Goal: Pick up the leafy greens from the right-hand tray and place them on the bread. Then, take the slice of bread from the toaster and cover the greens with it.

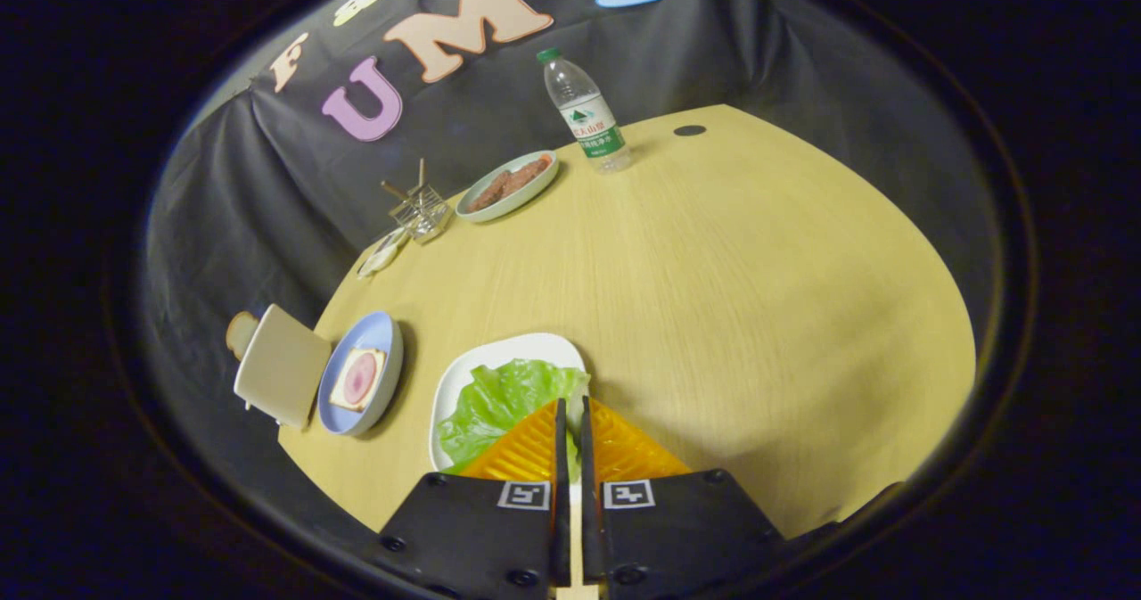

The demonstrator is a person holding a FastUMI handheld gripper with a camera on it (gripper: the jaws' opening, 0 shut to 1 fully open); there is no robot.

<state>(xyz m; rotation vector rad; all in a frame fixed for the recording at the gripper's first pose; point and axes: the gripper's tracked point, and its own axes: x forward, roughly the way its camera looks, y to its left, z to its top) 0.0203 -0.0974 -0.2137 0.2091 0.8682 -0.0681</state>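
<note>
Gripper [570,408]: fingers drawn nearly together, a thin slit left between them; tips sit over the near edge of the leafy greens. A sliver of leaf shows in the slit, but whether both fingers press on it cannot be told.
Leafy greens [499,399]: one pale green crinkled leaf lying in the white tray, spread to the left of the fingers and just ahead of them.
White tray [508,348]: rounded, on the wooden table, partly hidden under the fingers.
Blue plate [385,332]: just left of the white tray; holds a slice of bread [358,379] with a round pink slice on top.
Toaster [281,366]: pale box at the table's left edge, touching or nearly touching the blue plate; a browned slice of toast [240,332] pokes out on its far side.
Far plate [508,186]: pale green, well beyond the fingers, carrying brown strips of food.
Clear holder [421,210]: beside the far plate, sticks standing in it.
Water bottle [586,114]: upright, green cap, right of the far plate.
Table [713,297]: light wood grain.
</note>
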